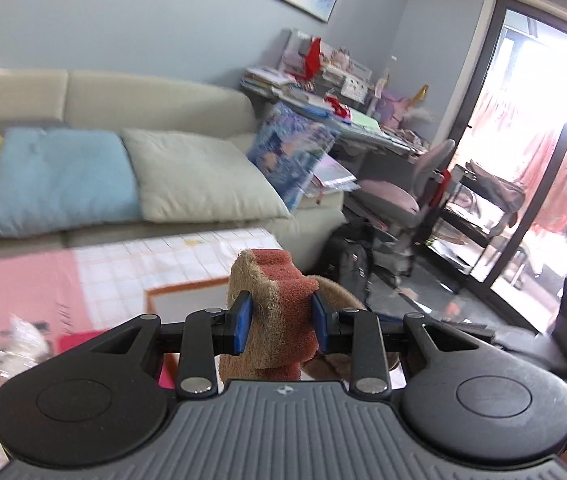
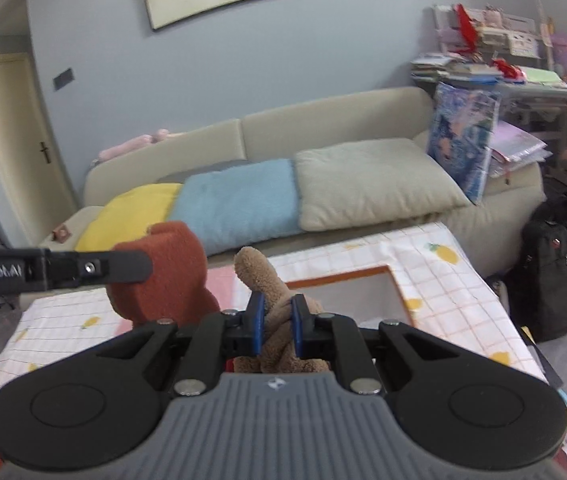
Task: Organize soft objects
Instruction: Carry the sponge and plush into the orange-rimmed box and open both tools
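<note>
A brown plush toy with a rust-red part is held up in the air by both grippers. My left gripper [image 1: 281,320] is shut on its rust-red and tan part [image 1: 283,280]. In the right wrist view that red part [image 2: 163,272] shows at the left, with the left gripper's black finger [image 2: 95,270] across it. My right gripper [image 2: 276,322] is shut on a tan plush limb [image 2: 259,276] that sticks up between the pads. The toy's lower body is hidden behind the gripper bodies.
A table with a checked pink and white cloth [image 2: 435,264] lies below, with an orange-rimmed box [image 2: 363,292] on it. Behind it a beige sofa [image 2: 323,128] carries yellow, blue and beige cushions. A black backpack [image 2: 551,276] stands on the floor at the right. A cluttered desk [image 1: 343,100] and chair stand further right.
</note>
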`<state>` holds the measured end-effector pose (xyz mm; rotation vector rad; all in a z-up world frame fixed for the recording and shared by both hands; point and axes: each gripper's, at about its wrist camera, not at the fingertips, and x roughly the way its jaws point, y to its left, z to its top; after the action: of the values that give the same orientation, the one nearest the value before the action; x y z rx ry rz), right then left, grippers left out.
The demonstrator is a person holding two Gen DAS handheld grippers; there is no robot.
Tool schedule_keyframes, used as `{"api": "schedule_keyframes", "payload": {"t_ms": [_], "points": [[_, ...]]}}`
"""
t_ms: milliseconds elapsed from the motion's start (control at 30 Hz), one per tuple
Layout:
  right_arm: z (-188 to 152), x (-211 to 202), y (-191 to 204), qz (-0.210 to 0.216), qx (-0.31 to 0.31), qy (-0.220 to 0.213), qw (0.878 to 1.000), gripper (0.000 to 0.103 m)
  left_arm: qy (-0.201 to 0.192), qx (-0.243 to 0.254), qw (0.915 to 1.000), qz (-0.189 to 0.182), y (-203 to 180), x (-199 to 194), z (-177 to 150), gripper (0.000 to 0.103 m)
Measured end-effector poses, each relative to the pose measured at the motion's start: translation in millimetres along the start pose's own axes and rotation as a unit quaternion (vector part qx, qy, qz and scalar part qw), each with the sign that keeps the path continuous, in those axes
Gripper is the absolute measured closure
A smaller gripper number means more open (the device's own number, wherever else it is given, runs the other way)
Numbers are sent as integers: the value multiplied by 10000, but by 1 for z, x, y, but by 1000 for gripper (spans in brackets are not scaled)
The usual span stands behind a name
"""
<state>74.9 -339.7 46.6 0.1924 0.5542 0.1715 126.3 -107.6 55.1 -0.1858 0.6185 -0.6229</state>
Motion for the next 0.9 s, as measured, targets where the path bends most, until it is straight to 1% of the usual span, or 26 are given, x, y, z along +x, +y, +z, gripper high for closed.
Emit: {"api": "schedule_keyframes", "payload": {"t_ms": [100,200,333,433,500,600,700,800,900], "points": [[-7,18,-22,-154,86,303,9994,91,175,-167,9996,-122,0,24,-1,67],[-18,36,-37,-327,138,616,9975,91,448,-324,9983,-205,3,50,-4,67],[-33,55,-50,-442,128,872,9951,91,776,-423,9960,-100,10,79,-9,67],[-42,72,-54,-512,41,1068,9929,91,1047,-536,9930,-60,14,98,-17,67],[-46,81,-54,-645,-102,1145,9913,91,1202,-596,9910,-13,17,108,-22,67],[-53,92,-55,-685,-193,1282,9892,91,1364,-452,9895,131,16,120,-31,67],[-60,103,-55,-759,-296,1520,9850,91,1544,-470,9867,172,18,130,-37,67],[-64,105,-54,-623,-284,1572,9852,90,1734,-430,9837,215,19,140,-42,67],[-65,106,-50,-576,-307,1632,9844,88,1885,-430,9808,272,21,146,-47,67]]}}
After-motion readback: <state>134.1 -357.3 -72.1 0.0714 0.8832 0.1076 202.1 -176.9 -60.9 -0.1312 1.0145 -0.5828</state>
